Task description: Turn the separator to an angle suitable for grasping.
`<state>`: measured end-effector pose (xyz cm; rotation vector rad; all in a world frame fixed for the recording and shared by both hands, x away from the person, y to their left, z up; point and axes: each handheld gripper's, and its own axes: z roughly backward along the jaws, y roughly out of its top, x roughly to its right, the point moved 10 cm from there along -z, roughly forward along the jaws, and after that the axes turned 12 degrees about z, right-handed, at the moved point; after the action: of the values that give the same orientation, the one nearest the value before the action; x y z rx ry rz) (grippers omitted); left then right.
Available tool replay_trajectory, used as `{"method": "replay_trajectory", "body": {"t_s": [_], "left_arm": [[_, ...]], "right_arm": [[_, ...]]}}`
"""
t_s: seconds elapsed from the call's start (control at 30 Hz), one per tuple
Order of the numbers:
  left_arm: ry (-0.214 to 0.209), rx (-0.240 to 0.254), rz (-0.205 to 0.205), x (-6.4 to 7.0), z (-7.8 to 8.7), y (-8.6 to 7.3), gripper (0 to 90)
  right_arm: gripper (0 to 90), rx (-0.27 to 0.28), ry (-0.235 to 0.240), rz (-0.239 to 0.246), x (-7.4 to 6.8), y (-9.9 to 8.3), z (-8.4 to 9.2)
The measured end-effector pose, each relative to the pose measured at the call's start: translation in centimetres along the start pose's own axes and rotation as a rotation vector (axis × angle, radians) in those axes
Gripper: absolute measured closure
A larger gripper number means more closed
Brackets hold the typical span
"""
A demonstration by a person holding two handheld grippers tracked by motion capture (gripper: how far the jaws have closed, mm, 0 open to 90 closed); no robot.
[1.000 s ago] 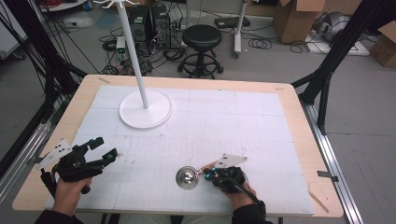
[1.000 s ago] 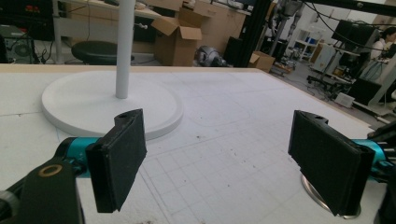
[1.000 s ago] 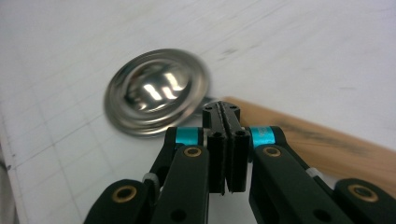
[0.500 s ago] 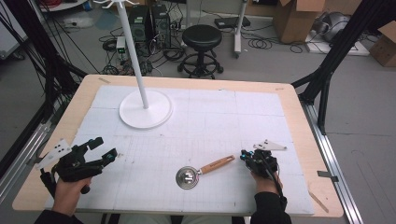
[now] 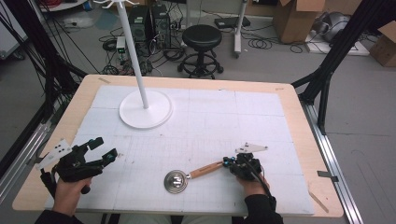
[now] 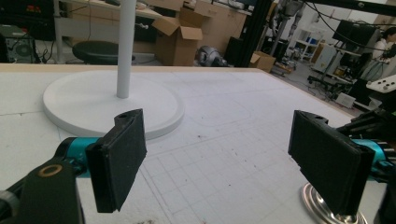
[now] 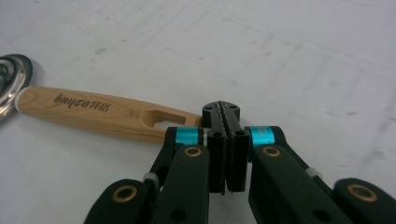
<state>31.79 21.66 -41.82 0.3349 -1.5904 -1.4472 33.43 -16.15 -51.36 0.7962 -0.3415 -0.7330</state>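
A small metal ladle (image 5: pixel 176 181) with a wooden handle (image 5: pixel 205 169) lies on the white mat near the front edge. My right gripper (image 5: pixel 227 162) sits at the handle's far end, shut, with nothing between its jaws. In the right gripper view the closed jaw tips (image 7: pixel 221 112) rest beside the slotted end of the handle (image 7: pixel 107 114), and the metal bowl (image 7: pixel 10 86) is at the far left. My left gripper (image 5: pixel 105 148) is held at the front left, open and holding nothing. Its pads (image 6: pixel 119 158) stand wide apart, with the ladle's bowl (image 6: pixel 320 205) low on the right.
A white stand with a round base (image 5: pixel 145 112) and a tall pole (image 5: pixel 133 51) stands at the back left of the mat; its base (image 6: pixel 93 100) lies ahead of the left gripper. A black stool (image 5: pixel 201 37) and cardboard boxes sit on the floor beyond the table.
My right gripper swung out to the right, uncovering the wooden handle, then came back left to the handle's end. The ladle has shifted slightly left. The left gripper has stayed still.
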Motion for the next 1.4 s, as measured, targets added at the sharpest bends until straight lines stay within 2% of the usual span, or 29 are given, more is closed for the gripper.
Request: {"method": "replay_trajectory", "body": {"t_s": [0.03, 0.1, 0.23, 0.33, 0.43, 0.5, 0.53, 0.6, 0.63, 0.67, 0.7, 0.73, 0.77, 0.8, 0.83, 0.97, 1.0, 1.03, 1.07, 1.1, 1.27, 1.33, 1.4], "left_arm": [[0.001, 0.001, 0.000, 0.0, 0.0, 0.0, 19.5], [0.004, 0.005, 0.005, -0.1, 0.1, 0.1, 19.5], [0.002, 0.004, 0.001, -0.2, 0.1, 0.1, 19.9], [0.001, 0.011, 0.007, -0.1, 0.1, 0.2, 19.9], [0.002, 0.008, 0.004, -0.2, 0.2, 0.1, 19.8], [0.000, 0.008, 0.005, -0.1, 0.1, 0.1, 19.8], [0.000, 0.007, 0.002, -0.1, 0.1, 0.0, 19.8], [0.002, 0.005, 0.001, -0.1, 0.0, 0.0, 19.8], [0.002, 0.004, 0.002, -0.1, -0.1, 0.0, 19.8], [0.003, 0.002, -0.001, -0.2, 0.0, 0.0, 19.8], [0.004, 0.004, 0.000, -0.2, -0.1, 0.0, 19.9], [0.004, 0.004, 0.000, -0.2, 0.0, 0.0, 19.9], [0.003, 0.005, 0.001, -0.2, 0.0, 0.0, 19.8], [0.004, 0.005, -0.001, -0.2, 0.0, 0.0, 19.8], [0.004, 0.005, -0.001, -0.2, 0.0, 0.0, 19.8], [0.006, 0.010, 0.003, -0.3, 0.0, 0.1, 19.8], [0.005, 0.008, 0.002, -0.2, 0.0, 0.1, 19.8], [0.005, 0.007, -0.001, -0.2, 0.0, 0.0, 19.8], [0.005, 0.008, 0.000, -0.2, 0.0, 0.0, 19.8], [0.005, 0.007, -0.002, -0.2, 0.0, 0.1, 19.8], [0.007, 0.011, 0.003, -0.3, 0.1, 0.1, 19.8], [0.008, 0.009, 0.002, -0.4, 0.0, 0.1, 19.8], [0.008, 0.007, -0.001, -0.3, 0.0, 0.1, 19.9]], "right_arm": [[89.2, -0.013, 0.006, 0.017, -1.1, 0.3, -0.3], [89.2, -0.017, 0.009, 0.017, -2.1, 0.6, -0.6], [89.1, -0.016, 0.005, 0.020, -2.7, 0.9, -1.0], [89.2, -0.012, 0.010, 0.018, -2.6, 0.9, -0.8], [89.1, 0.004, -0.014, 0.024, -2.2, 0.9, 0.0], [89.1, 0.040, -0.043, 0.065, -2.3, 1.6, 1.1], [89.1, 0.040, -0.043, 0.065, -2.3, 1.6, 1.1], [89.1, 0.079, -0.026, 0.122, -3.9, 2.8, 1.9], [89.1, 0.079, -0.026, 0.122, -3.9, 2.8, 1.9], [89.1, 0.097, 0.002, 0.156, -5.3, 3.2, 1.9], [89.1, 0.103, 0.021, 0.170, -6.1, 3.3, 1.8], [89.1, 0.103, 0.021, 0.170, -6.1, 3.3, 1.8], [89.1, 0.101, 0.058, 0.203, -7.5, 3.4, 1.6], [89.1, 0.106, 0.078, 0.216, -8.2, 3.4, 1.6], [89.1, 0.106, 0.078, 0.216, -8.2, 3.4, 1.6], [89.1, 0.129, 0.163, 0.262, -10.5, 3.5, 1.4], [89.1, 0.140, 0.197, 0.284, -11.4, 3.6, 1.3], [89.1, 0.140, 0.197, 0.284, -11.4, 3.6, 1.3], [89.1, 0.136, 0.241, 0.305, -12.4, 3.4, 0.9], [89.1, 0.136, 0.241, 0.305, -12.4, 3.4, 0.9], [89.1, 0.068, 0.308, 0.354, -14.4, 2.6, -0.8], [89.1, 0.050, 0.316, 0.355, -14.6, 2.5, -1.1], [89.1, 0.011, 0.323, 0.362, -15.2, 2.3, -2.2]]}}
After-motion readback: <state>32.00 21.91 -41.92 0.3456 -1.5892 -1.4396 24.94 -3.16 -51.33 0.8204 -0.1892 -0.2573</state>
